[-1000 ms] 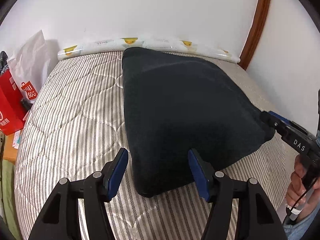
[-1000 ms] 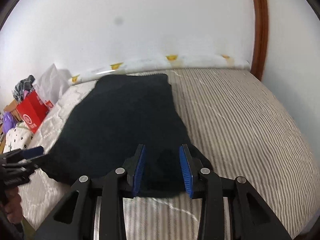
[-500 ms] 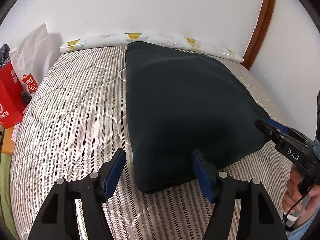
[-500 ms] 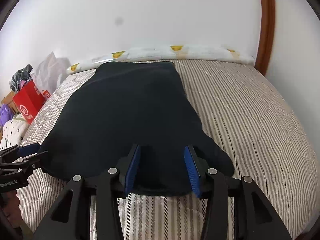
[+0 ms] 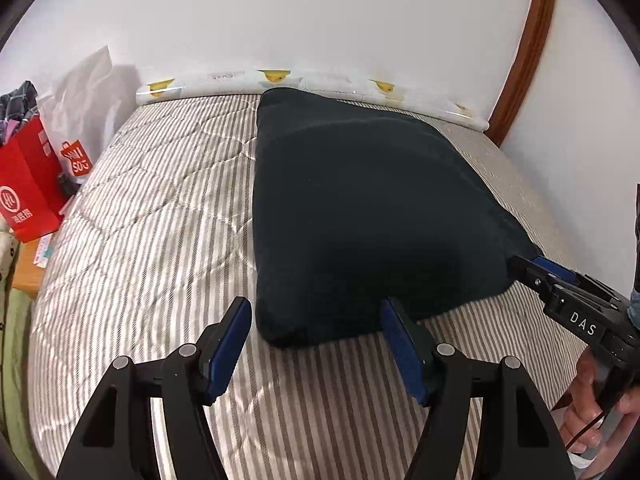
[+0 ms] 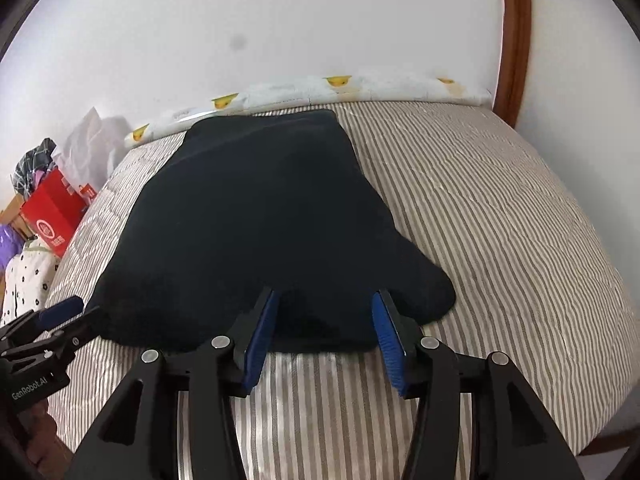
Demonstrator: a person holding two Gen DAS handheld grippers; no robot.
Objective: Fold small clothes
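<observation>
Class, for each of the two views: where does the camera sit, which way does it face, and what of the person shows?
Left wrist: on the left tool, facing down at the dark garment; the hand shows.
Right wrist: on the right tool, jaws opening, facing the garment's near edge; no body part clearly shows.
Shared: garment, striped mattress, red bag, each other's tool.

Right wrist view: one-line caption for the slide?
Right gripper opening, fingers astride the near edge of a dark garment lying on a striped bed.
</observation>
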